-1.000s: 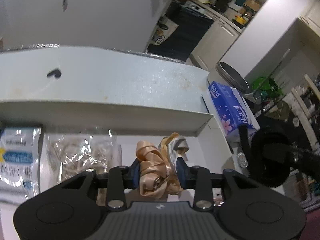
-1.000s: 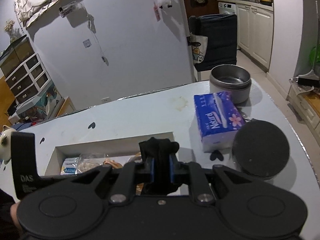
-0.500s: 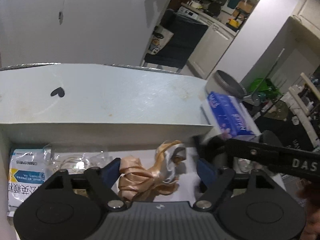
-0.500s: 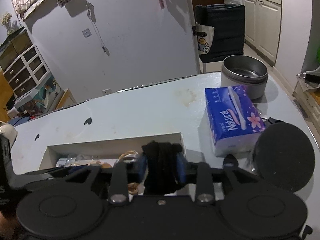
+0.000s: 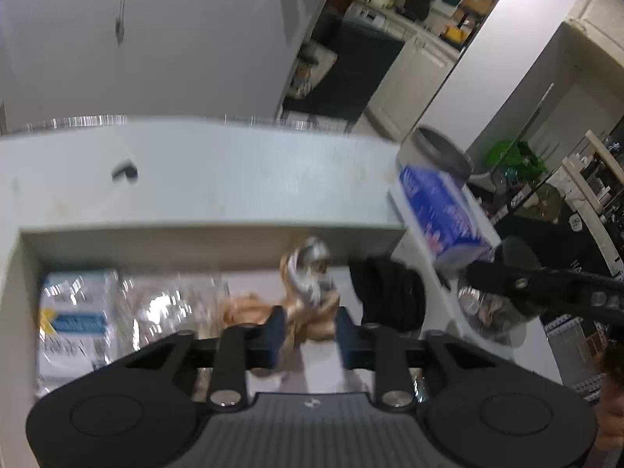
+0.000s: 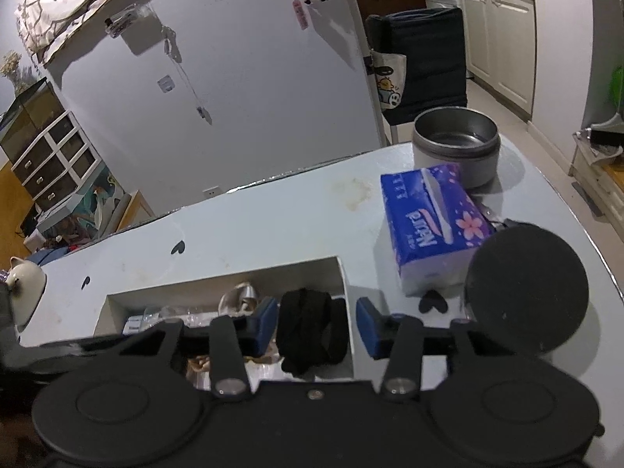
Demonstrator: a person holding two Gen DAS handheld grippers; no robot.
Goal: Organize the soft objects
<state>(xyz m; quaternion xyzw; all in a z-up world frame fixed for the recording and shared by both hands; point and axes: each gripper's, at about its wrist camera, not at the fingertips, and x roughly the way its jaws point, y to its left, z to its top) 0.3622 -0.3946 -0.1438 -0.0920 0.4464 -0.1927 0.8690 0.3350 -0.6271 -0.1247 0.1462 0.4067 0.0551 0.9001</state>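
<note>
Right gripper (image 6: 316, 329) jaws wide, black cloth (image 6: 312, 335) loose between them at box (image 6: 347, 312) rim; you risk dragging it out. Left gripper (image 5: 306, 335) jaws narrow, empty, may snag ribbon (image 5: 308, 273) ahead.

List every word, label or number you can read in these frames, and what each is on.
"Natural": on the blue tissue pack, printed sideways in white; small print beside it is too small to read.
White packet in the tray: blue and yellow label, text blurred, unreadable.
Pink tag on the fridge: print too small to read.
Nothing readable on either tool.
</note>
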